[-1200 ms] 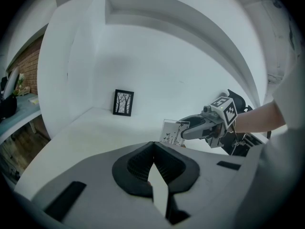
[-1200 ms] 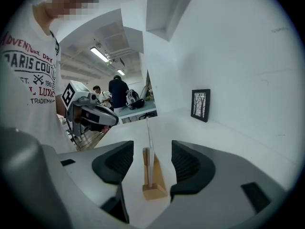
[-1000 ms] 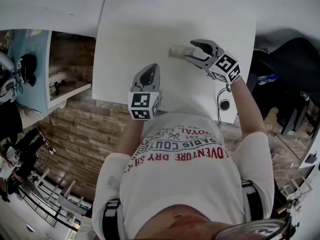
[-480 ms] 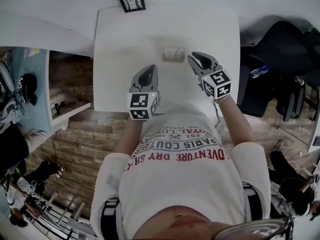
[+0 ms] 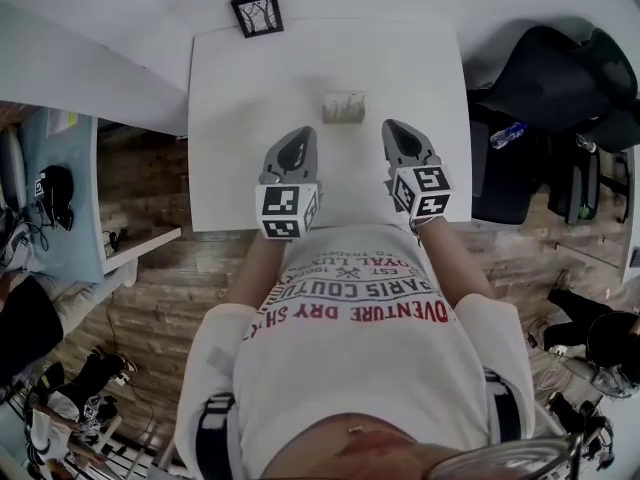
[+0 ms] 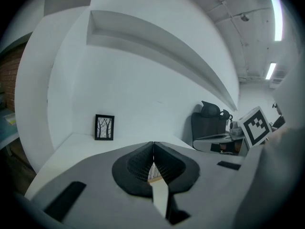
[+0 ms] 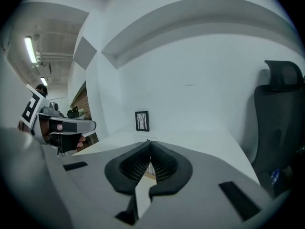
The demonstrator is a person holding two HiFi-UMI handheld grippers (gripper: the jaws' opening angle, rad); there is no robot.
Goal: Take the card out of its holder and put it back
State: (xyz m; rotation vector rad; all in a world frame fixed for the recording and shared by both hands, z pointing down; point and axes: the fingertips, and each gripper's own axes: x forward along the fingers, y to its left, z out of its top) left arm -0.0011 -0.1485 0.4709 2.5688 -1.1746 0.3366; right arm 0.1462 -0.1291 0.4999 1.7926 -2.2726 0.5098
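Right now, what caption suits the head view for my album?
Left gripper and just-closed right gripper, both shut and empty, poised before the card holder on a white table.

left gripper (image 6: 153, 147): jaws together, lower centre | framed picture (image 6: 104, 127): left of centre, standing on white table (image 6: 66, 147) | chair (image 6: 209, 123): right

Left gripper (image 5: 298, 138) and right gripper (image 5: 395, 131) sit side by side mid-frame, jaws together. The right jaws have just been closing, empty.
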